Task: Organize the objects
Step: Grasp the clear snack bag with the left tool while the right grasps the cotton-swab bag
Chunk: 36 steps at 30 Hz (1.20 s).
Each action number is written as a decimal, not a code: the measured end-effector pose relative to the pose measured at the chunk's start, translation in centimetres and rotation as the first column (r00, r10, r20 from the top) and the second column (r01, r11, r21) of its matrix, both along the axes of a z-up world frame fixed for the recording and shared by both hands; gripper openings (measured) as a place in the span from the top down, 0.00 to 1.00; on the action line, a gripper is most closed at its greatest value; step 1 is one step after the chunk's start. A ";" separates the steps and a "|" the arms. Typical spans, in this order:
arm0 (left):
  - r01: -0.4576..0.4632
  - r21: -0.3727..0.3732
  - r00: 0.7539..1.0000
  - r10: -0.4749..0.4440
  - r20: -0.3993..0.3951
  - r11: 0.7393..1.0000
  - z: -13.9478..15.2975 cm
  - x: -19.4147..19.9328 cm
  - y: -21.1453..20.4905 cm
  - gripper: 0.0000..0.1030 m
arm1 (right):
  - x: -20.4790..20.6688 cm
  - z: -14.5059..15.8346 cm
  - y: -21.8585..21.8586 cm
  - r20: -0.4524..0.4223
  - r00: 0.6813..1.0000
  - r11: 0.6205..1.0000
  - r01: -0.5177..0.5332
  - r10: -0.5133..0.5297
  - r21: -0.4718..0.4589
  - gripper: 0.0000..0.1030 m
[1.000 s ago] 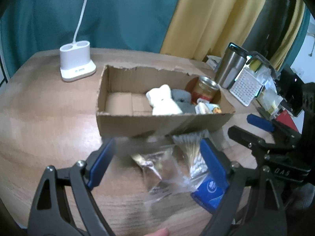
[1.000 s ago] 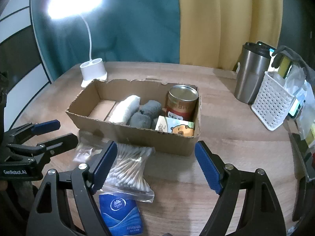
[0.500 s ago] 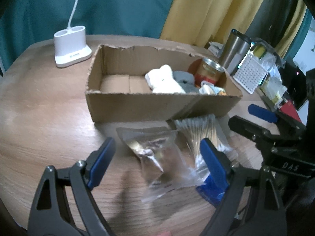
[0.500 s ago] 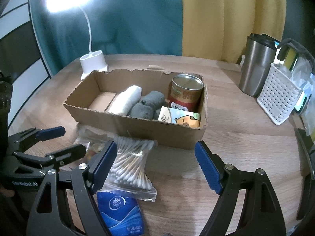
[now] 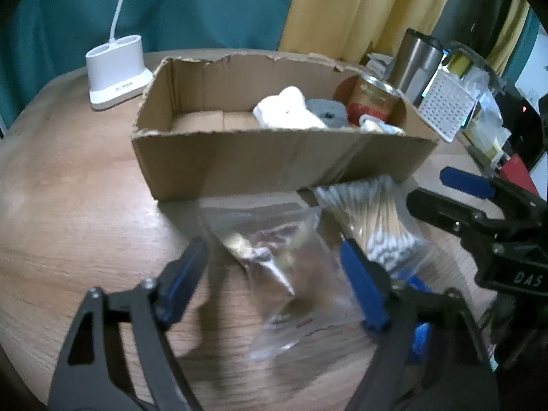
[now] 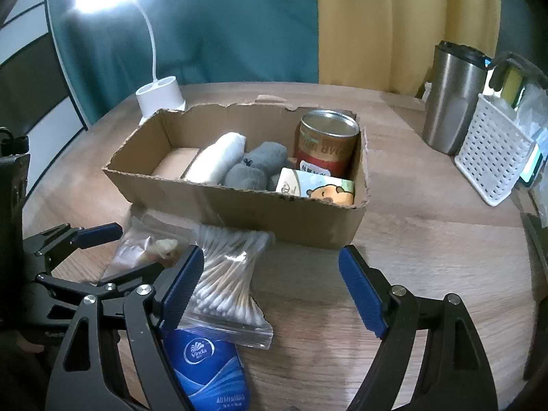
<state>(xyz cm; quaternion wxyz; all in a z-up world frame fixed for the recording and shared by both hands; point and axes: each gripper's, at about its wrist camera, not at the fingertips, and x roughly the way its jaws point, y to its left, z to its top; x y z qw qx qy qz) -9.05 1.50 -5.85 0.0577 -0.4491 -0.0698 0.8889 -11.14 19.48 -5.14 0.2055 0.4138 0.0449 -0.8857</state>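
Left hand-held gripper (image 5: 274,267) hangs low over the desk (image 5: 68,205), and I see its jaws have just been closing around a clear bag of snacks (image 5: 281,260); the bag lies between the blue pads, but I cannot tell whether they press on it yet, as the picture is blurred there. Just beside that bag, on its right in my left camera, lies a clear bag of cotton swabs (image 6: 226,274), its far end reaching up to the front wall of the cardboard box (image 6: 239,205). A blue tissue pack (image 6: 209,373) lies near the swabs, partly tucked under that bag's near edge. My right hand-held gripper (image 6: 270,284) hovers with jaws spread and nothing between them, its left pad over the swabs. Inside the box I see a white roll (image 6: 219,157), grey socks (image 6: 257,164), a tin can (image 6: 325,140) and a small carton with a bear (image 6: 318,188). Behind the box stands a white lamp base (image 6: 161,96); a steel tumbler (image 6: 455,96) and a white basket (image 6: 493,157) stand to the right.
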 end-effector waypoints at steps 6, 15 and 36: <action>0.027 -0.002 1.000 -0.027 0.003 1.000 -0.4 0.1 0.5 0.42 | -0.3 -0.7 -0.5 0.022 1.000 1.000 -0.013 0.013 0.005 0.19; 0.028 0.006 1.000 -0.028 -0.004 1.000 -0.4 0.6 -0.4 0.48 | -0.8 -1.9 -1.7 0.065 0.997 0.999 -0.040 0.040 -0.002 0.19; -0.028 0.022 0.998 0.029 -0.054 0.999 0.6 1.7 -3.6 0.48 | -1.4 -3.7 -4.3 0.115 0.990 0.997 -0.080 0.077 0.020 0.35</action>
